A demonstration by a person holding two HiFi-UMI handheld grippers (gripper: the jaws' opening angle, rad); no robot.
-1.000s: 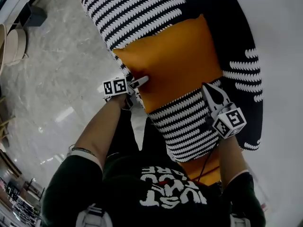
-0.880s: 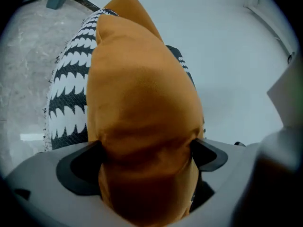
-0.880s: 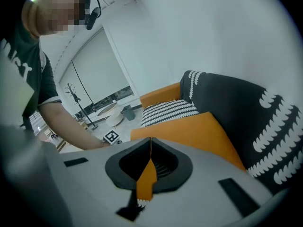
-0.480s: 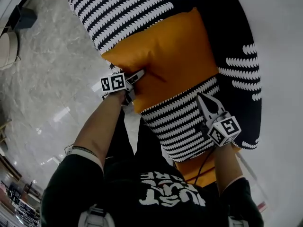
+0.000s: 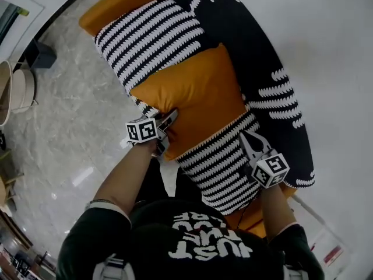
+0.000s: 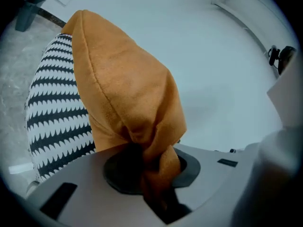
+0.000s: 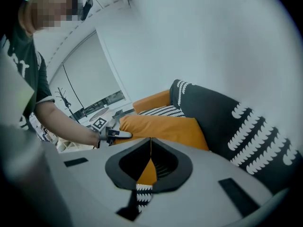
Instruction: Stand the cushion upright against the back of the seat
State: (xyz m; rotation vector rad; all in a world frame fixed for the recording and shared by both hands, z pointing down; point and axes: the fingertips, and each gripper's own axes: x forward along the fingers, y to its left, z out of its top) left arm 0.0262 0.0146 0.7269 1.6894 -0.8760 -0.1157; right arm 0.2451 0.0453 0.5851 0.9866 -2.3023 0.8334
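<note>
1. The orange cushion (image 5: 192, 89) lies on the striped seat (image 5: 224, 168) of the sofa. Its far edge is up by the dark patterned back (image 5: 274, 92), but it is not yet standing against it.
2. The left gripper (image 5: 172, 115) is at the cushion's near corner. Its tongs have just been closing and now pinch a bunch of the orange fabric. In the left gripper view the fabric is gathered right down between them.
3. A second ago those tongs were only at the cushion's edge while it lay flat. Now the pinched corner has come up off the seat. Seen from the left gripper, the cushion rises like a peak against the pale wall, with the seat off to one side.
4. The right gripper (image 5: 243, 136) hovers over the seat just beside the cushion's other near corner. Its tongs are pressed together to a thin line with nothing between them, and I see no contact with the cushion.
5. To my eye the grip is made and the lift has begun, so the job is in its early part. What is left is to swing the near edge up until the cushion leans on the back.
6. One worry is that only a fold at one corner is held, so the cushion may sag or twist as it rises.
</note>
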